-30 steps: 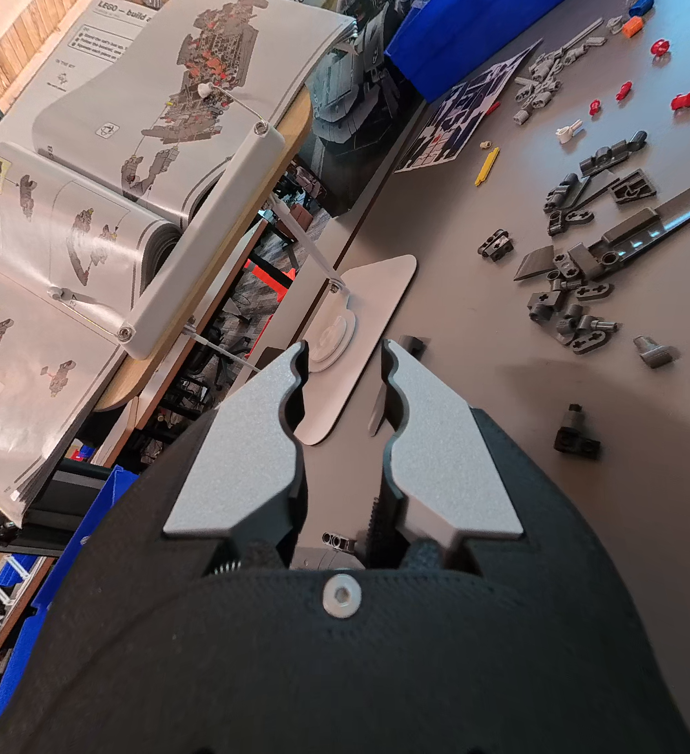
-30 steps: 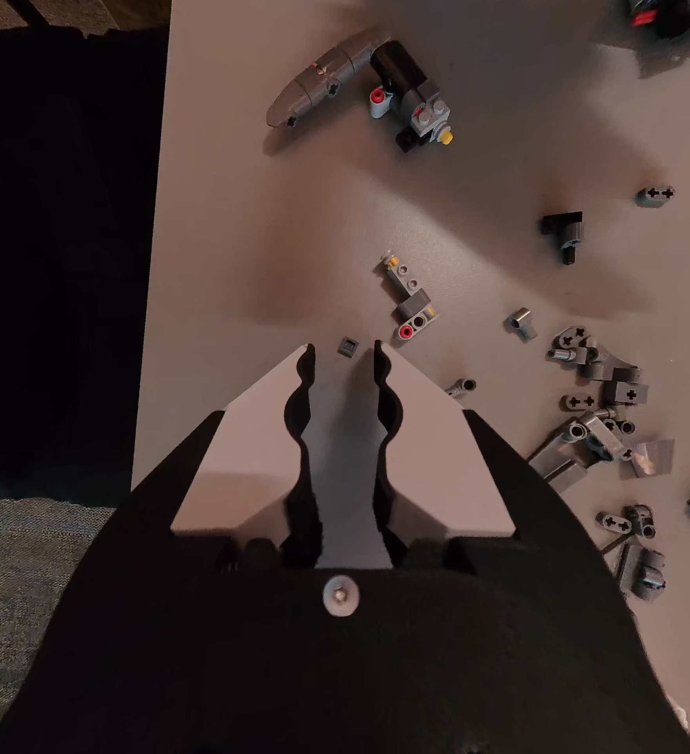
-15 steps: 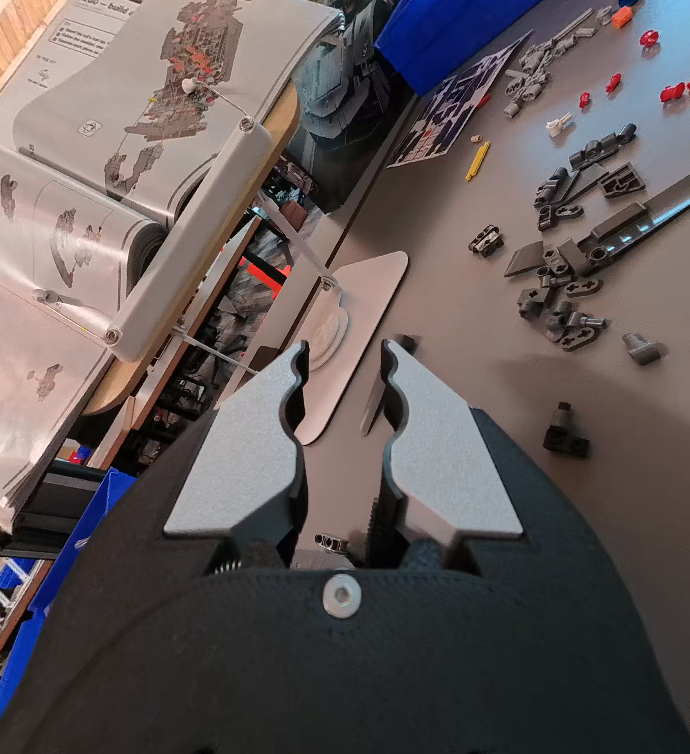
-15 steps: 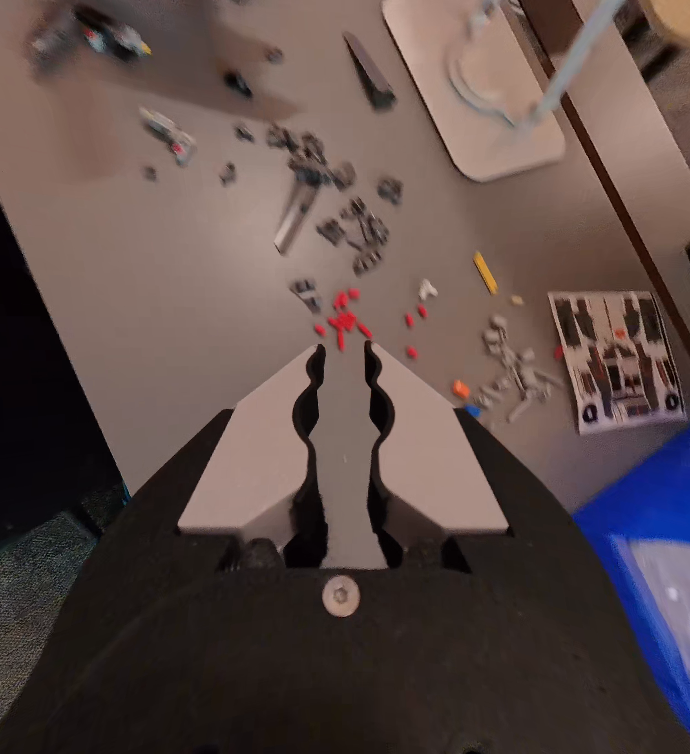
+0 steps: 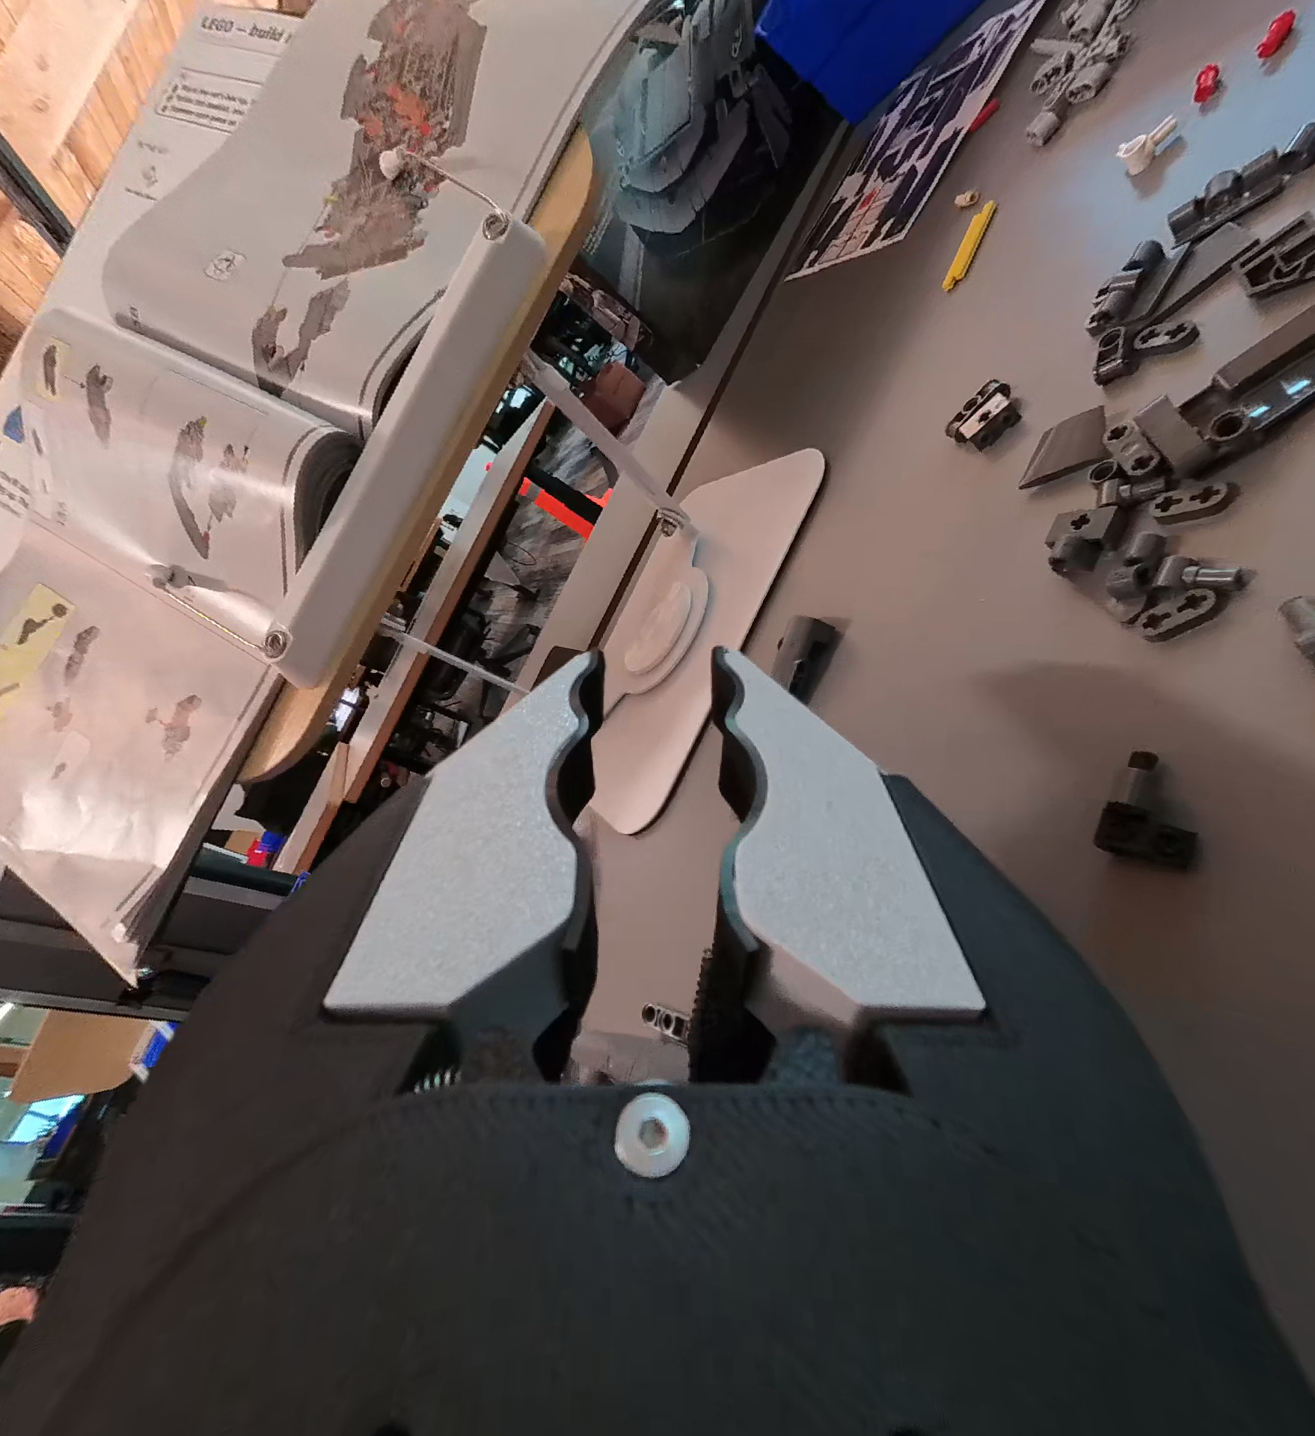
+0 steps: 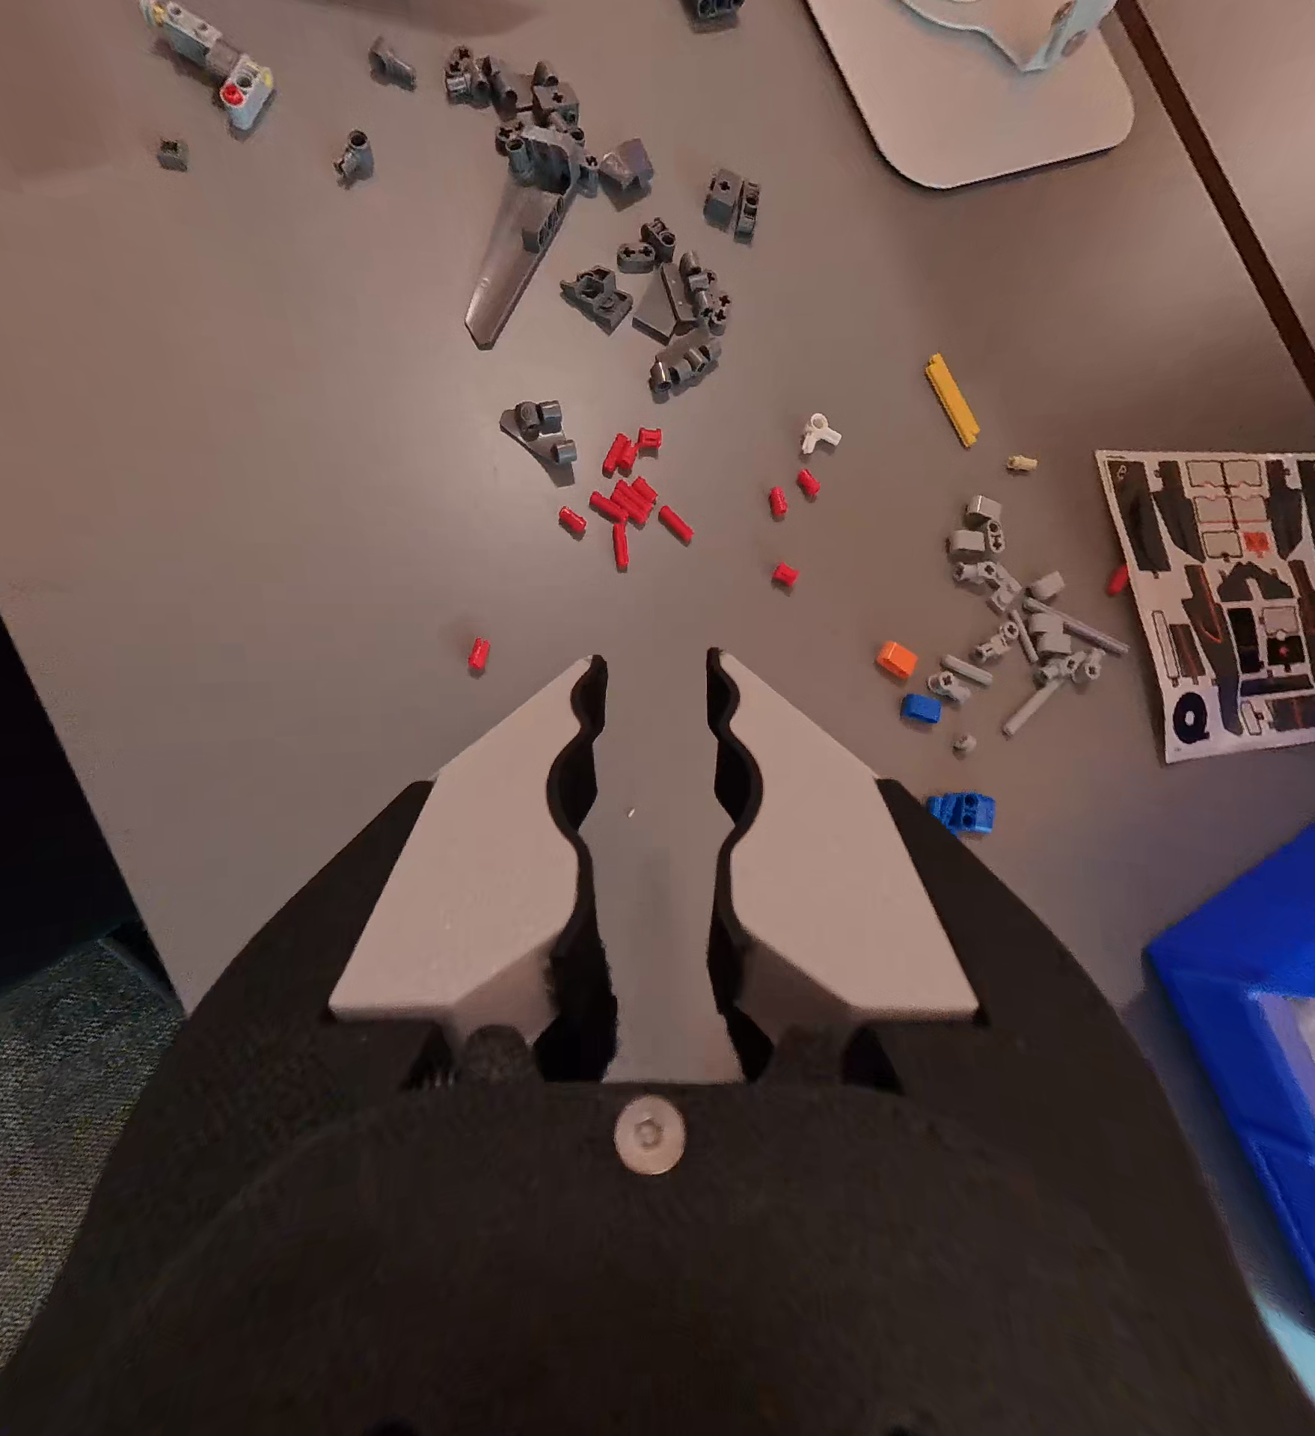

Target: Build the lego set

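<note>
Left tool hangs part-open and bare over the flat white stand base; right tool — likewise part-open, bare — hovers above the grey tabletop near scattered small red plastic pins.

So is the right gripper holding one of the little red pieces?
No, the right gripper is open and empty; the red pieces lie on the table beyond it.

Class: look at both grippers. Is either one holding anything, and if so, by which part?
Nothing is held. The left gripper and right gripper both stand open, with only bare table between their fingertips.
</note>
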A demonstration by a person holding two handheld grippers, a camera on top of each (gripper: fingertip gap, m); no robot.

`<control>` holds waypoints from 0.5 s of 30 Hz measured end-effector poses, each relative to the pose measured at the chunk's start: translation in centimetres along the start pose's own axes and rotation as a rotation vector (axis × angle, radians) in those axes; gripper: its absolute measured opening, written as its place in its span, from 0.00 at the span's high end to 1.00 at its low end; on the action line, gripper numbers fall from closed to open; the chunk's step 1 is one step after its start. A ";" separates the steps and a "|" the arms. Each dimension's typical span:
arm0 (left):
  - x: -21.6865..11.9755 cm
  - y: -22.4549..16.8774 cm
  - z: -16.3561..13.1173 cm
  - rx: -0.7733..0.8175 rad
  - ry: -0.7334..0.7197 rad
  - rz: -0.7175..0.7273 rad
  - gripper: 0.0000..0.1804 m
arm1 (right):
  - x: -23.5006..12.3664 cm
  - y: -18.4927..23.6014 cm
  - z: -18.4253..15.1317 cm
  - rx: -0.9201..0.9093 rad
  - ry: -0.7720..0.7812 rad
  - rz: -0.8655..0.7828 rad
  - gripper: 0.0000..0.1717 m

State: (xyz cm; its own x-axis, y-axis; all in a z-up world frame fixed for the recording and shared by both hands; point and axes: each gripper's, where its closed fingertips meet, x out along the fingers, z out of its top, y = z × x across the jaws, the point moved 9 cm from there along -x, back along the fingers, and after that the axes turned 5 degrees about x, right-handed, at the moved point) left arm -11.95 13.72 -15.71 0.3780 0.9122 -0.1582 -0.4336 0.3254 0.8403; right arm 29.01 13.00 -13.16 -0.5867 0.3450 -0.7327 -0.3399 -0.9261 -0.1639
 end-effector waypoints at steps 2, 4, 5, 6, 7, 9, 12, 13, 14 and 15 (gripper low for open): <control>0.0 0.1 -0.2 0.002 0.007 0.001 0.86 | 0.4 -0.4 0.2 -0.012 0.004 -0.002 0.86; 0.0 0.2 -0.6 -0.005 0.019 -0.001 0.85 | 0.5 -1.1 0.2 -0.005 0.000 -0.004 0.86; 0.0 0.3 -0.8 -0.011 0.021 0.002 0.85 | 0.5 -1.5 0.2 0.003 -0.005 -0.003 0.86; -0.1 0.5 -0.9 -0.021 0.021 0.003 0.85 | 0.5 -1.9 0.1 0.010 -0.005 -0.004 0.86; -0.2 0.6 -0.9 -0.031 0.018 0.003 0.85 | 0.6 -2.3 0.0 0.013 0.000 -0.008 0.86; -0.3 0.7 -0.9 -0.036 0.015 0.007 0.84 | 0.4 -3.1 -0.4 0.018 0.010 -0.024 0.86; -0.3 0.8 -0.9 -0.035 0.014 0.010 0.84 | 0.0 -5.0 -1.3 0.048 0.025 -0.064 0.86; -0.3 0.8 -0.9 -0.037 0.013 0.012 0.84 | -0.2 -5.7 -1.7 0.064 0.027 -0.075 0.86; -0.3 0.8 -0.9 -0.042 0.012 0.009 0.84 | -0.4 -6.4 -2.1 0.082 0.028 -0.081 0.86; -0.2 0.8 -1.0 -0.044 0.013 0.006 0.84 | -0.4 -7.1 -2.5 0.096 0.033 -0.088 0.86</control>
State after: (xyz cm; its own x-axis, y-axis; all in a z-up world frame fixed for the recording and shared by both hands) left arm -13.20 14.02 -15.53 0.3648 0.9172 -0.1601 -0.4718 0.3303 0.8175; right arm 33.52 19.04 -13.34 -0.5272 0.4180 -0.7398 -0.4590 -0.8728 -0.1660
